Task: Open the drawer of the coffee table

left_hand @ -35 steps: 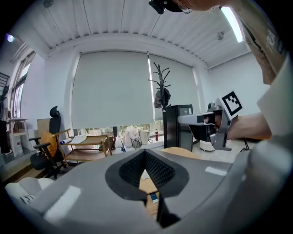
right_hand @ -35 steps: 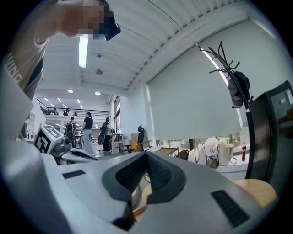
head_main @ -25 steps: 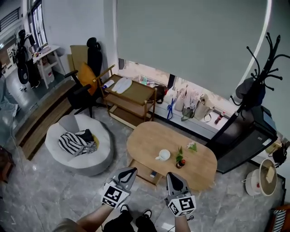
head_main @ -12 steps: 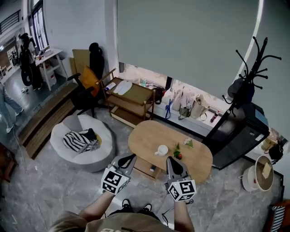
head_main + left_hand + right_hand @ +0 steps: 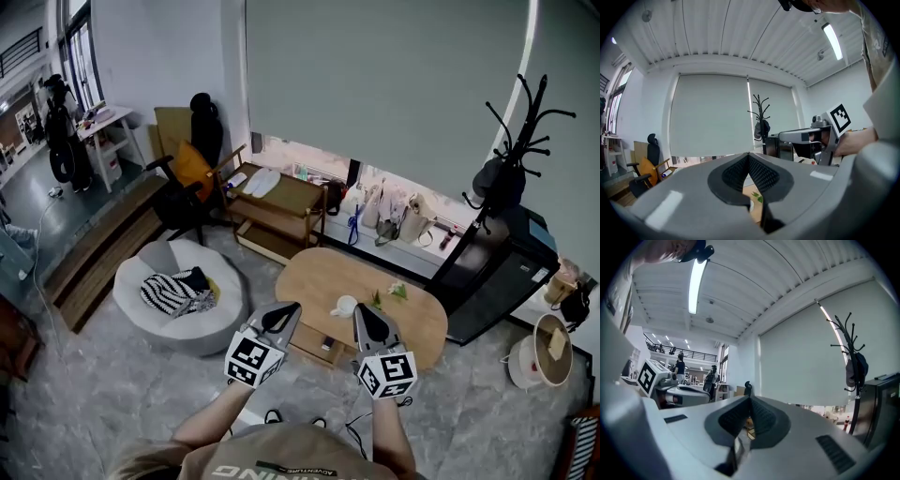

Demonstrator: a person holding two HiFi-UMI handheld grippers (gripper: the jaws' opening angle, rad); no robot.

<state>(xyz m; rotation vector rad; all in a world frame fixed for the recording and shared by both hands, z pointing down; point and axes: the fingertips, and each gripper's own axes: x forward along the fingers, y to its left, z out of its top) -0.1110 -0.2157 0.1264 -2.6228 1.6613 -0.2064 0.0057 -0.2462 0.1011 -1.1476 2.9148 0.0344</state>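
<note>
The oval wooden coffee table (image 5: 412,323) stands on the grey floor ahead of me, with a white cup (image 5: 344,306) and a small plant (image 5: 378,300) on its top. Under its near left edge a drawer (image 5: 323,345) juts out with a small item in it. My left gripper (image 5: 289,308) and right gripper (image 5: 362,310) are held side by side, high above the floor and level, short of the table and touching nothing. The left gripper (image 5: 748,153) has its jaws pressed together and empty. The right gripper (image 5: 750,397) is likewise shut with nothing between its pads.
A grey beanbag (image 5: 178,309) with a striped cloth lies to the left. Behind stand a wooden trolley (image 5: 277,202) and a chair (image 5: 192,159). A coat stand (image 5: 506,178) and a black cabinet (image 5: 506,281) are at the right, a bin (image 5: 544,352) beyond them.
Both grippers have risen together, staying shut. The head camera rose too, so the table and floor look farther below and more of the person's shirt shows at the bottom.
</note>
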